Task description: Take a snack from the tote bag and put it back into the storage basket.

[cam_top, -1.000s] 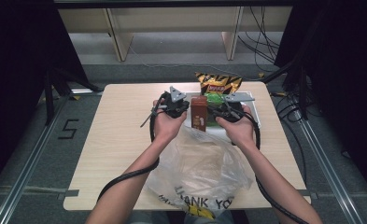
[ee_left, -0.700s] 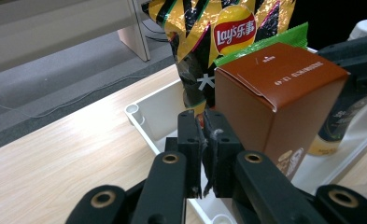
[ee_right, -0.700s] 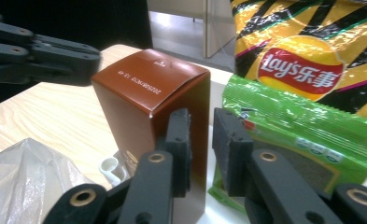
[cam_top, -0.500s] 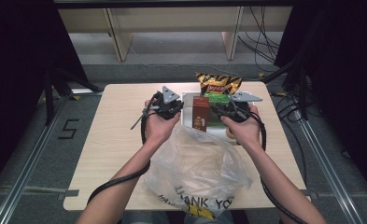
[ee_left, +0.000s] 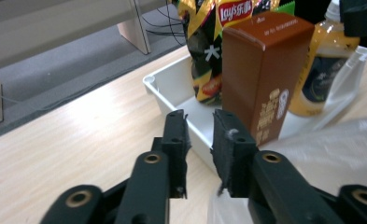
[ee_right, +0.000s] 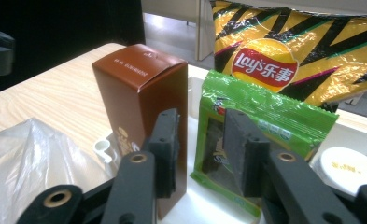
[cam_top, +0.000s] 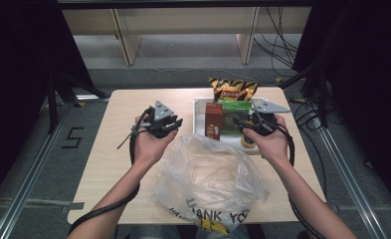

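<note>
Left gripper (cam_top: 175,125) and right gripper (cam_top: 246,125), seen from above, have just been opening, jaws partly apart and empty; the plastic bag (cam_top: 205,181) lies just below them, unfilled. In the left gripper view, the brown carton (ee_left: 263,70) stands ahead-right in the white tray (ee_left: 172,91). In the right gripper view, the green seaweed packet (ee_right: 260,140) sits straight ahead. Packing looks barely begun.

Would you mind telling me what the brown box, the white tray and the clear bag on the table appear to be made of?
The brown box looks like thin matte cardboard: crisp folded edges and a tucked top flap. The white tray seems to be smooth rigid plastic, with a rounded, faintly glossy rim. The clear bag looks like thin plastic film: translucent, crinkled, with shiny highlights and black print near its bottom.
</note>
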A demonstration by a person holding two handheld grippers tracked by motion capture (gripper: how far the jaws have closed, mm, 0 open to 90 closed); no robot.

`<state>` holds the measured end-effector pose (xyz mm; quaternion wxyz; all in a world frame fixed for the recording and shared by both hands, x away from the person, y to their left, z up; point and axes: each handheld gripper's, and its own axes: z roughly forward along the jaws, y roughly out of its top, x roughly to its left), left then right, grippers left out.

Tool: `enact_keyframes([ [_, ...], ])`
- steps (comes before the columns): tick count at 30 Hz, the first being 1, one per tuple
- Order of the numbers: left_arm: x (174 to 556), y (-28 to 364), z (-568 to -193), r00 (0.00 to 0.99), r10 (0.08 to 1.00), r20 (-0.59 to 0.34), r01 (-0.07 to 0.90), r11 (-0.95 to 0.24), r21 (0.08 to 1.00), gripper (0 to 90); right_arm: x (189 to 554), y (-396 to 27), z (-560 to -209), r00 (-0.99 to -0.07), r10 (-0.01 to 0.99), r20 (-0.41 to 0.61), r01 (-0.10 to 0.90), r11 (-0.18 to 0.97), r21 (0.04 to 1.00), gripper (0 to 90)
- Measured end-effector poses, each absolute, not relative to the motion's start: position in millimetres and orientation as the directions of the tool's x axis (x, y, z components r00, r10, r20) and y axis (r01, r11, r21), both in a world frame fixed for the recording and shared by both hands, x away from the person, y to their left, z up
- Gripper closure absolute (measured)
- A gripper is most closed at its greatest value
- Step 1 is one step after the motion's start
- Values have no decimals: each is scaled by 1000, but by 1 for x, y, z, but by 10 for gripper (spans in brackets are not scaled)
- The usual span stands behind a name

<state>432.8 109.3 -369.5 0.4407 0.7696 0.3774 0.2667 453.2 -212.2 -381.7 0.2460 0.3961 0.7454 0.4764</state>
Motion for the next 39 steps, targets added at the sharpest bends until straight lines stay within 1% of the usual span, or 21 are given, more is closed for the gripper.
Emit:
enact_keyframes([
  [1,429,113,-370,572,817,71,343,-317,884,708,452,-214,-382,-571,821,5,339,231,912,636],
  [2,425,118,-369,571,818,76,347,-324,880,699,449,-215,-382,-575,818,-5,341,245,907,631],
  [3,422,121,-370,566,823,55,346,-297,890,689,446,-215,-383,-571,821,19,356,226,907,624],
  [7,408,134,-372,563,826,44,349,-285,893,647,440,-221,-387,-566,824,4,350,236,906,591],
  [8,405,137,-373,565,824,40,350,-283,893,634,437,-223,-388,-572,820,21,379,242,893,584],
  [9,401,141,-374,562,826,41,352,-283,892,625,437,-225,-390,-575,818,22,365,233,902,579],
  [10,399,143,-374,561,827,42,351,-284,892,616,434,-224,-392,-555,830,54,381,196,904,576],
  [14,385,157,-379,555,831,40,353,-279,893,590,428,-233,-397,-553,832,41,370,201,907,550],
  [16,383,159,-381,552,833,41,356,-280,892,572,423,-234,-400,-552,831,69,400,191,896,539],
  [17,377,166,-387,548,836,28,367,-271,890,564,422,-237,-402,-550,834,50,379,196,904,535],
  [18,374,168,-389,548,836,24,369,-268,890,557,420,-238,-403,-554,830,72,404,192,894,532],
  [19,372,170,-392,543,839,24,374,-267,888,548,419,-240,-405,-542,838,59,390,189,901,528],
  [21,365,176,-398,537,843,24,373,-262,890,532,415,-242,-407,-540,839,70,409,188,893,521],
  [23,359,182,-403,529,848,18,378,-255,890,528,412,-247,-408,-556,829,58,406,210,890,519],
  [26,350,190,-410,515,857,5,385,-237,892,515,407,-248,-411,-543,837,65,406,194,893,516],
  [28,343,196,-416,504,864,-9,399,-224,889,504,403,-253,-412,-563,826,45,413,233,880,513],
  [30,337,201,-422,493,870,-21,413,-213,885,497,401,-253,-414,-549,835,44,402,217,889,514],
  [33,325,205,-431,489,872,-30,409,-199,890,497,397,-251,-418,-552,831,70,433,214,875,514],
  [34,321,206,-434,489,872,-37,405,-189,895,496,396,-254,-419,-567,822,51,415,231,880,514],
  [37,309,208,-444,473,879,-54,391,-154,908,497,393,-253,-422,-560,824,81,430,207,879,508],
  [39,302,209,-452,469,880,-77,392,-129,911,498,394,-255,-425,-567,821,67,418,216,882,507],
])
